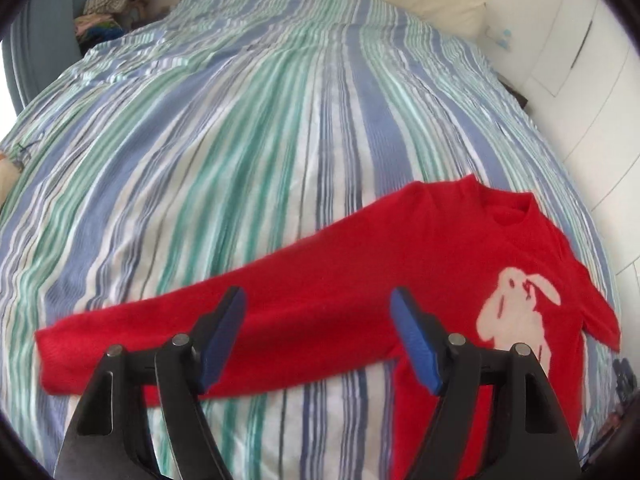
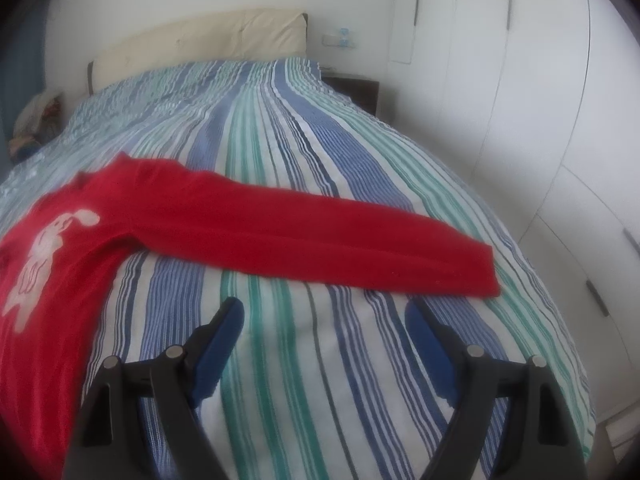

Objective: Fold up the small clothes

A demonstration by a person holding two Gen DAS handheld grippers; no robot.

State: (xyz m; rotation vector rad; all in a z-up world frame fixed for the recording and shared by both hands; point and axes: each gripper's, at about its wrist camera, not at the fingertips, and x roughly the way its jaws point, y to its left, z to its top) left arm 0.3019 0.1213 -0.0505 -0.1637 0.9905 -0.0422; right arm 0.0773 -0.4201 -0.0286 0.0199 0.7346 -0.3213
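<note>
Both tongs agape; left tongs [image 1: 318,300] over sleeve [image 1: 240,328].

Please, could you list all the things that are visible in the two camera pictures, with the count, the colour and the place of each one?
sweater: one, red with a pale figure on the chest, spread flat on the bed, both sleeves stretched out sideways.
bedcover: one, striped blue, green and white, over the whole bed.
pillow: one, cream, at the head of the bed.
pile of clothes: one, mixed colours, beyond the far left corner of the bed.
wardrobe: one, white, along the right side of the bed.
bedside table: one, dark, between bed and wardrobe.
left gripper: black with blue pads, jaws open, over the left sleeve.
right gripper: black with blue pads, jaws open, before the right sleeve.
</note>
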